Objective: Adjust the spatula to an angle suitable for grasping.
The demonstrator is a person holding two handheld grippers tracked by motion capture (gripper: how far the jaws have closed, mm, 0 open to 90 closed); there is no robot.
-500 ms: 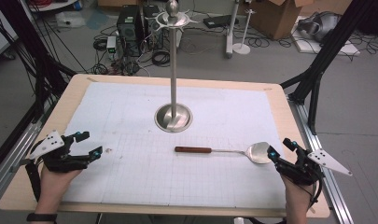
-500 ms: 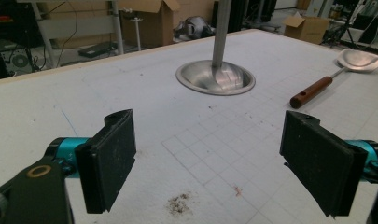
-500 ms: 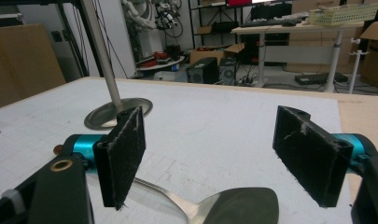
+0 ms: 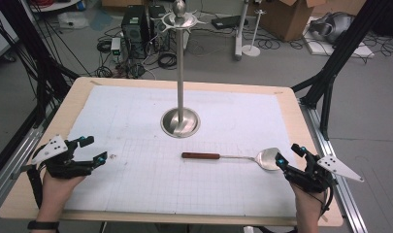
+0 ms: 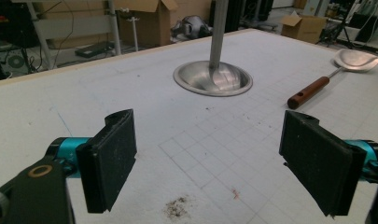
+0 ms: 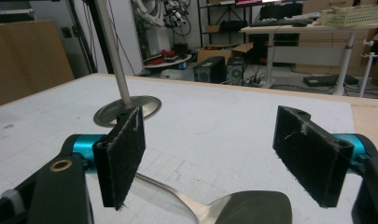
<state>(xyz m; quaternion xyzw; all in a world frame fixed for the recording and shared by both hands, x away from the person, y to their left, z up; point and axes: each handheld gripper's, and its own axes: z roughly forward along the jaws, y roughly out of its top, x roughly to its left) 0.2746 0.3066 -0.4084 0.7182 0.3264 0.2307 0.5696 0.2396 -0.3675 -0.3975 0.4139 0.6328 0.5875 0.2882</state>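
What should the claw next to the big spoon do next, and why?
Probably ease the right gripper forward and down, then close it on the spatula. Its jaws are open and empty, the metal blade lies flat on the table just ahead of them, and the left gripper is far away across the mat.

The table (image 4: 77, 97) is seen from above the person's side in the high view, which faces forward and down and takes in the floor beyond. The left gripper view is taken low and close to the grid mat (image 5: 270, 60), facing the metal stand (image 5: 213, 74) and the spatula (image 5: 333, 72). The right gripper view is likewise set low, probably just over the spatula's blade (image 6: 252, 207). Stand and spatula are shared by all three views.
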